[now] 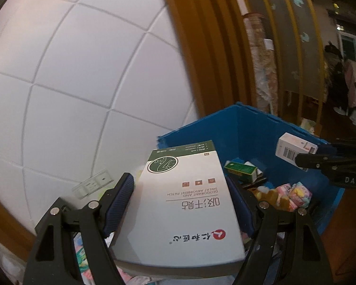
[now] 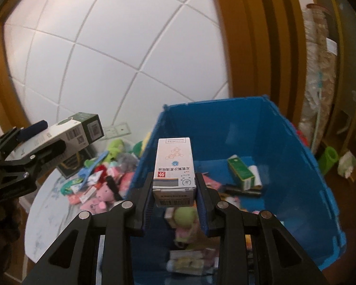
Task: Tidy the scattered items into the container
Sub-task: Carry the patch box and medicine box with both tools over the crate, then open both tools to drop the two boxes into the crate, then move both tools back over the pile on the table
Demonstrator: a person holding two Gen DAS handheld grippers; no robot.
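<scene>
Over the blue bin [image 2: 284,142], the right tool [image 2: 174,185] is clamped on a small white box [image 2: 174,163], ready to drop; the left tool [image 1: 180,204], clamped across a wide flat box [image 1: 185,201], hangs just left of the rim while toys [image 2: 99,185] litter the worktop [image 2: 47,213].

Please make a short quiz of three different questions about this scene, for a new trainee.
1. True or false: the left claw holds a large white and green box.
2. Which is over the blue bin? A. the small white box in the right claw; B. neither box.
3. Fill in: a pile of toys and packets lies to the ____ of the bin in the right wrist view.

Key: 1 true; 2 A; 3 left.
</scene>
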